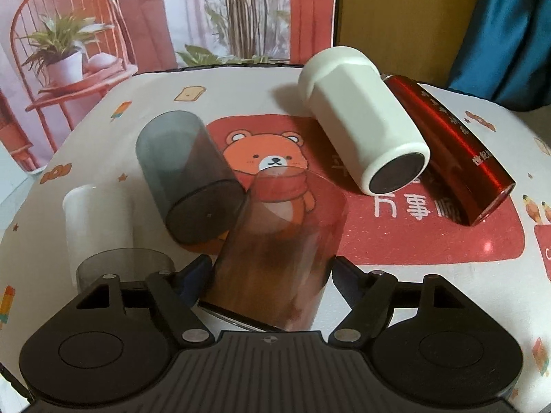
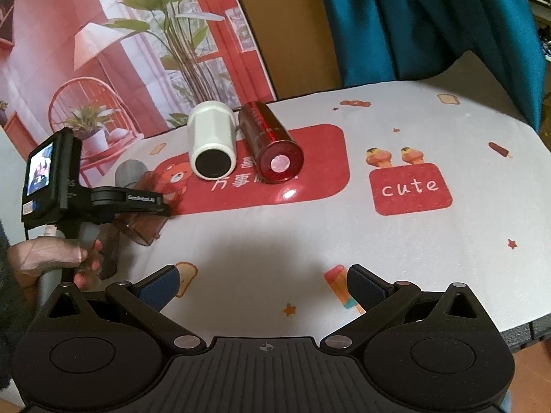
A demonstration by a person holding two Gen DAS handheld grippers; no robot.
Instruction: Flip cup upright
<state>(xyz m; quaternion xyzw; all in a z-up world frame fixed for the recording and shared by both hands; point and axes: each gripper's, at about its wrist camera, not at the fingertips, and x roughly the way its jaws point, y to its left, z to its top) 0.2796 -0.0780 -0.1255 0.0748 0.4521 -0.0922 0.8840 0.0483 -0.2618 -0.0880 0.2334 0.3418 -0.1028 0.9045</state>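
Note:
My left gripper (image 1: 272, 272) is shut on a clear brown cup (image 1: 279, 247) and holds it tilted, base toward the camera, mouth pointing away. The same cup shows in the right wrist view (image 2: 143, 229) under the left gripper's fingers (image 2: 151, 206). A smoky grey cup (image 1: 187, 179) lies on its side just left of it. A white cup (image 1: 361, 120) and a red metallic cup (image 1: 454, 144) lie side by side on the table, also in the right wrist view as white (image 2: 211, 143) and red (image 2: 272, 144). My right gripper (image 2: 263, 284) is open and empty above the table's near part.
A frosted white cup (image 1: 98, 227) stands upright at the left, with a grey cup rim (image 1: 124, 263) before it. The table (image 2: 413, 247) has a white cloth with red cartoon prints. A printed backdrop and a teal curtain (image 2: 430, 17) stand behind.

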